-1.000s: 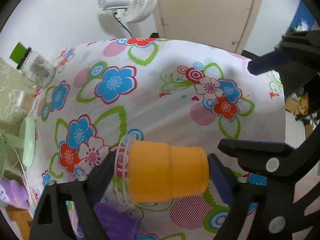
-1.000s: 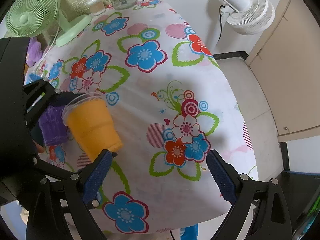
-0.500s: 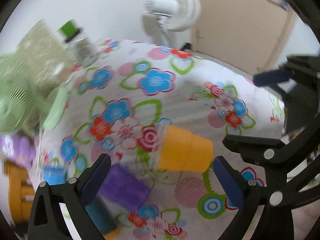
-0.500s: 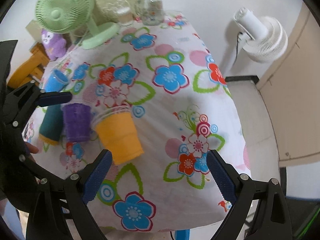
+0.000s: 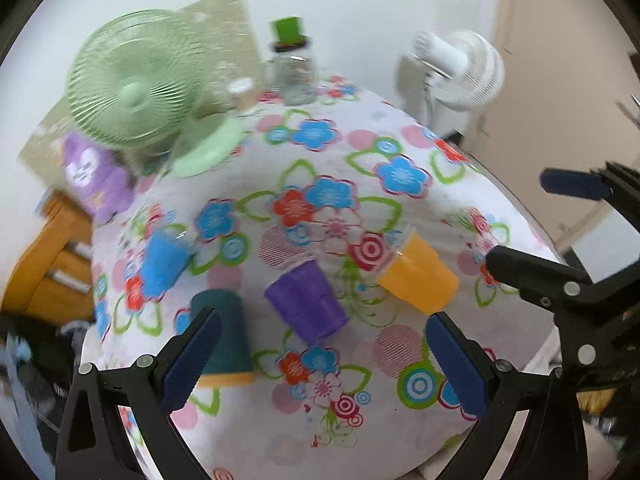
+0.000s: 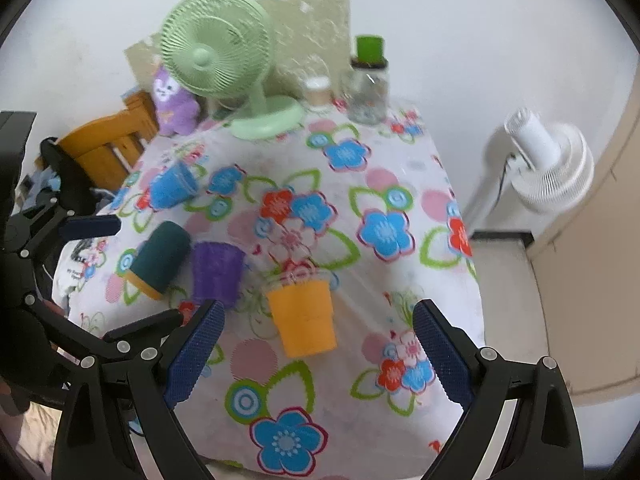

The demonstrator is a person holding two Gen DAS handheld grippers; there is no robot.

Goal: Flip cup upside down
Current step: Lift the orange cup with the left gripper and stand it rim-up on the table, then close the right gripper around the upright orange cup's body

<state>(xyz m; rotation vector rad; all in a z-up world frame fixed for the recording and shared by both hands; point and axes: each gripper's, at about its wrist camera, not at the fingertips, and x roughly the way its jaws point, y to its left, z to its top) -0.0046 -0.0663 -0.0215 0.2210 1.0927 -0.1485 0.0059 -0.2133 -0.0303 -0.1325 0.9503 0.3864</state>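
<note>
An orange cup [image 5: 420, 276] stands upside down on the flowered tablecloth [image 5: 320, 380], its clear rim on the cloth; it also shows in the right wrist view [image 6: 306, 318]. A purple cup [image 5: 306, 300] and a teal cup [image 5: 226, 334] stand upside down to its left. A blue cup [image 5: 162, 264] stands further left. My left gripper [image 5: 324, 364] is open and empty, raised back from the cups. My right gripper [image 6: 316, 354] is open and empty, above the table's near edge, in front of the orange cup.
A green desk fan [image 6: 224, 64], a purple plush toy [image 6: 174, 102], a glass jar with a green lid [image 6: 368, 80] and a small cup [image 6: 318, 92] stand at the table's back. A white floor fan [image 6: 548, 168] stands right of the table. A wooden chair [image 6: 108, 148] is at left.
My left gripper let go of the orange cup and pulled back and up. The cup now stands upside down on the cloth. My right gripper also drew back, so more of the table shows.
</note>
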